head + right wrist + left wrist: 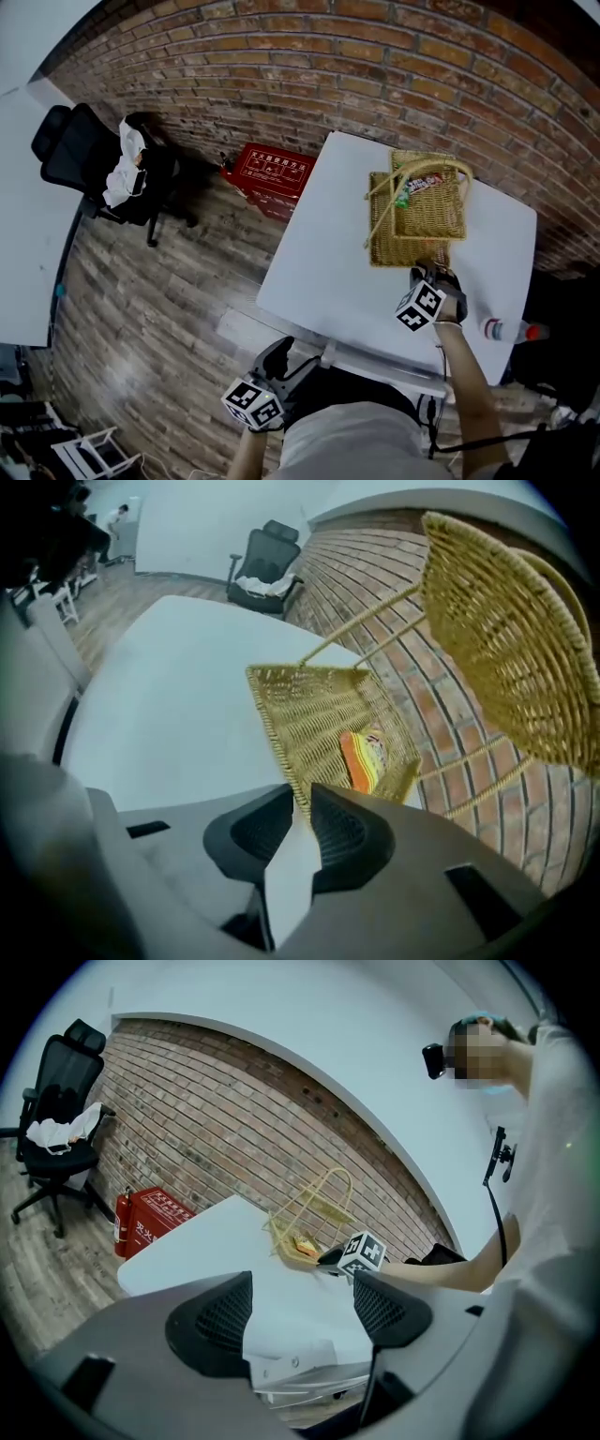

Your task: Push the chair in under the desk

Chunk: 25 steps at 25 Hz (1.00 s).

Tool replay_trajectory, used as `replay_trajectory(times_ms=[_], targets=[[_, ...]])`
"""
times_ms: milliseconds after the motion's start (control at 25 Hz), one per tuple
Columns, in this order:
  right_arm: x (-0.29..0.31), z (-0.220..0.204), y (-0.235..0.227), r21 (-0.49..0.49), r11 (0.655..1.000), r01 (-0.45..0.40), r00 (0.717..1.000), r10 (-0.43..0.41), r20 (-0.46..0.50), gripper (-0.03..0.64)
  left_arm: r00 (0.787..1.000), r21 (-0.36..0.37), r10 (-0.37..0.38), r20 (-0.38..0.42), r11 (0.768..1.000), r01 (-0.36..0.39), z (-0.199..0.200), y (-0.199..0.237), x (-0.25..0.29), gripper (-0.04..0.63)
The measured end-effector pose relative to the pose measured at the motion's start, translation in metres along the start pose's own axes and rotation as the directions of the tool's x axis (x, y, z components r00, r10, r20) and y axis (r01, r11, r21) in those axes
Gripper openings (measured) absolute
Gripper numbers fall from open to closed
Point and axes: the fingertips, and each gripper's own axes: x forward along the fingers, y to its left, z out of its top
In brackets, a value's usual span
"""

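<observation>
Red box (pixel 272 171): white characters, too small to read; chair (pixel 89 155): black, mesh-backed, white cloth (pixel 125 169) on seat, by brick wall (pixel 375 66), well apart from white desk (pixel 319 272); right gripper (pixel 298 799): jaws nearly together, pinching wicker basket (pixel 309 714) rim; left gripper (pixel 302 1283): jaws apart, empty.

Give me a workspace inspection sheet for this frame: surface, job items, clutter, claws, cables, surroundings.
Surface: white desk, carrying the basket.
Job's things: black office chair stands far off near the brick wall, with a white cloth on its seat; it is not under the desk.
Clutter: wicker basket with snack packets on the desk; bottle by the desk's right edge.
Grippers: left claw open, nothing between; right claw shut on the basket's near rim.
Cables: one hangs beside the person's torso.
Surroundings: brick wall, wood floor, red box.
</observation>
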Motion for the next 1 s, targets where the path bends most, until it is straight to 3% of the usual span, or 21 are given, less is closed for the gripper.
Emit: replay_trajectory(times_ms=[80,320,400,440,520,640,760,880,1000], targets=[[0.002,-0.037,-0.022,0.018,1.000,0.024,0.998,-0.023,-0.050,0.072,1.000,0.002,-0.019,-0.005,1.000,0.019,0.001,-0.001,0.004,0.348],[0.012,-0.127,-0.095,-0.075,0.995,0.062,0.980,-0.075,-0.187,0.081,0.997,0.021,-0.066,-0.030,0.998,0.067,0.003,-0.010,0.021,0.348],[0.013,-0.165,-0.129,-0.024,0.992,0.120,0.952,-0.122,-0.279,0.076,0.996,0.030,-0.076,-0.036,0.997,0.077,0.005,-0.011,0.023,0.348],[0.010,-0.183,-0.147,0.023,0.985,0.170,0.934,-0.154,-0.323,0.034,0.996,0.030,-0.076,-0.037,0.997,0.078,0.006,-0.012,0.024,0.348],[-0.004,-0.206,-0.175,0.110,0.964,0.241,0.905,-0.182,-0.385,0.014,0.996,0.024,-0.075,-0.039,0.997,0.076,0.009,-0.012,0.025,0.348],[-0.030,-0.193,-0.169,0.151,0.966,0.212,0.917,-0.144,-0.372,0.014,0.996,0.012,-0.081,-0.040,0.997,0.081,0.008,-0.011,0.028,0.348],[-0.050,-0.132,-0.112,0.103,0.990,0.096,0.975,-0.072,-0.209,0.014,0.995,0.007,-0.089,-0.044,0.996,0.089,0.006,-0.008,0.032,0.348],[-0.045,-0.076,-0.052,0.045,0.999,-0.009,0.997,0.012,-0.080,0.014,0.995,0.008,-0.089,-0.041,0.996,0.089,0.008,-0.008,0.036,0.348],[-0.020,-0.064,-0.034,-0.025,0.999,-0.022,0.992,0.019,-0.129,0.014,0.996,0.017,-0.084,-0.034,0.996,0.084,0.009,-0.010,0.036,0.348]])
